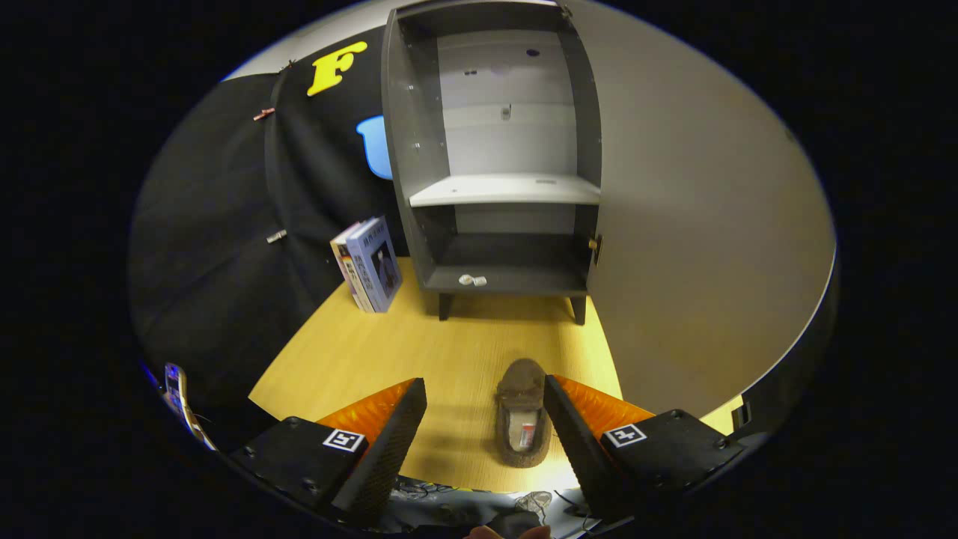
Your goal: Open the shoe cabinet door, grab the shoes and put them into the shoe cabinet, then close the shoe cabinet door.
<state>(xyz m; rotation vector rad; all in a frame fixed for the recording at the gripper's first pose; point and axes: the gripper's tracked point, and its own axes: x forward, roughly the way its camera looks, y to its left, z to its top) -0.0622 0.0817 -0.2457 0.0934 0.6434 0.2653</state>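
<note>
Closest to the lens, low in the frame, my gripper (485, 404) has its two black ribbed fingers spread wide, clamped on nothing. Starting at the left, a pair of blue-and-white boxed books (367, 265) leans against the black cloth on the yellow wooden floor (352, 352); I judge a wide swing toward the cabinet could knock them over. Between the fingers, much nearer the right one, lies the brown slip-on shoe (522, 419), toe pointing away from me. Off-centre like that, it may get shoved or twisted by the right finger when I close. Further up, mid-frame, the grey shoe cabinet (494, 150) stands open, its door (688, 224) swung right. Something small and pale sits on its bottom ledge; I can't identify it, but the shoe might catch on it.
</note>
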